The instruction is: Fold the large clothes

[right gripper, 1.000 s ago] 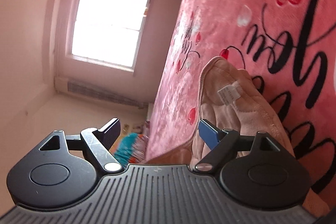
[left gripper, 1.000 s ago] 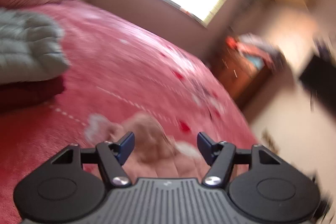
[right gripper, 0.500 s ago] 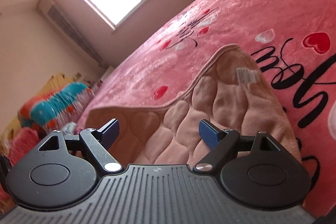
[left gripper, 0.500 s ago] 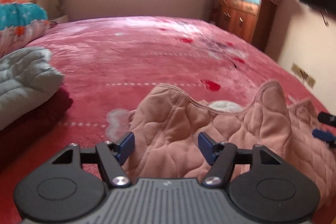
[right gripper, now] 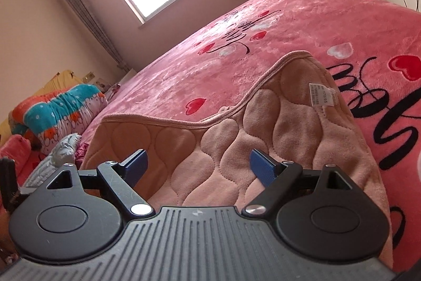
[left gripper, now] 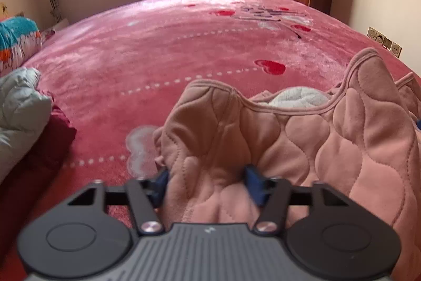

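Garment (left gripper: 329, 144): one quilted pink piece with pale fleece lining, lying bunched on the pink bed (left gripper: 163, 49) at the near edge, just ahead of both tongs. Neckline or hem edge, trimmed with a piped border, stands raised and faces away toward the window; a white care label (right gripper: 321, 94) shows on the inner face in the right wrist view.

Left tongs (left gripper: 206, 182): blue fingers spread, a thick bunch of quilted cloth filling the gap and touching both fingers; whether a clamp has been made cannot be told.

Right tongs (right gripper: 197, 165): released, jaws wide apart, cloth lying under and between them, nothing gripped.

Progress, as judged: early. No flat spread, no crease, no squared stack visible; the garment is rumpled and partly turned inside out. Left to do: secure two edge points, spread flat, fold over, tidy.

Orientation: the bordered edge runs roughly side to side across both views, so the long axis appears to lie crosswise to the tongs; the true length cannot be confirmed, since the lower part is hidden.

Also present: grey padded bundle (left gripper: 18, 107) on dark red cloth at left; patterned quilt (right gripper: 60, 109) far left.
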The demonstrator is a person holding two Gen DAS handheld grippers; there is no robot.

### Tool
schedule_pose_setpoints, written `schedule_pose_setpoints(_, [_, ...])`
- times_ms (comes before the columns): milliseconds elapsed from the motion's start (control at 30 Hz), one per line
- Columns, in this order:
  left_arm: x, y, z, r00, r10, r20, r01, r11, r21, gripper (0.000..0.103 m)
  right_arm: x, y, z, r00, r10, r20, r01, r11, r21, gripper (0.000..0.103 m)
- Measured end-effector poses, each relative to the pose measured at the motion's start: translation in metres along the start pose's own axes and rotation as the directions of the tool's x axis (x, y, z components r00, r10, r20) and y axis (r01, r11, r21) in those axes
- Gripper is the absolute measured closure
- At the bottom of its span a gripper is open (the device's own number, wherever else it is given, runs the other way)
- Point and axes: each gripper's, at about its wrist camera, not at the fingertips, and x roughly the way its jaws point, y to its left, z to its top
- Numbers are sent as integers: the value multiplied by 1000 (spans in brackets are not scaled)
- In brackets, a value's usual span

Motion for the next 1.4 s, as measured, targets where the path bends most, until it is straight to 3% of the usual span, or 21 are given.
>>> schedule_pose_setpoints(100, [-5,5,1,999,25,19,-25,999,-30,68,-2,3,-1,1000,-8,-1,8,1000,-18,0])
schedule_pose_setpoints(300, [-9,28,3,992,117,35,-114,989,-90,69,-3,3,-2,1000,-15,-2,15,999,-29,0])
schedule_pose_setpoints(400, [-12,44,2,993,108,39,-101,983,-150,65,-2,4,-3,1000,-21,-2,21,999,-39,0])
schedule_pose_setpoints(567, [-30,36,18,987,71,142,-55,992,-114,66,0,8,-5,999,-33,-1,33,998,-52,0])
schedule_pose_setpoints(600, [-32,33,24,987,39,155,-22,994,-105,62,0,9,-5,999,-35,-1,34,998,-55,0])
schedule_pose_setpoints(667, [-29,27,39,990,-32,139,46,994,-96,53,1,9,-5,999,-35,-3,35,998,-59,0])
schedule_pose_setpoints(733, [-21,16,52,993,-53,106,60,996,-66,46,2,9,-5,999,-35,-5,35,997,-65,0])
schedule_pose_setpoints(967, [29,-15,62,999,23,-25,-22,998,58,44,5,10,-4,999,-35,-10,34,996,-76,0])
schedule_pose_setpoints(1067, [38,-17,57,998,42,-53,-38,996,77,59,5,10,-4,999,-31,-11,30,997,-73,0])
schedule_pose_setpoints(1200, [31,-8,56,999,40,-21,-38,998,56,86,6,9,-3,1000,-28,-11,27,997,-72,0])
schedule_pose_setpoints(1300, [26,-2,56,998,55,9,-55,997,51,94,6,9,-3,1000,-29,-11,28,997,-72,0])
schedule_pose_setpoints(1400, [16,9,57,994,89,59,-90,996,26,95,6,9,-2,1000,-27,-13,26,997,-70,0])
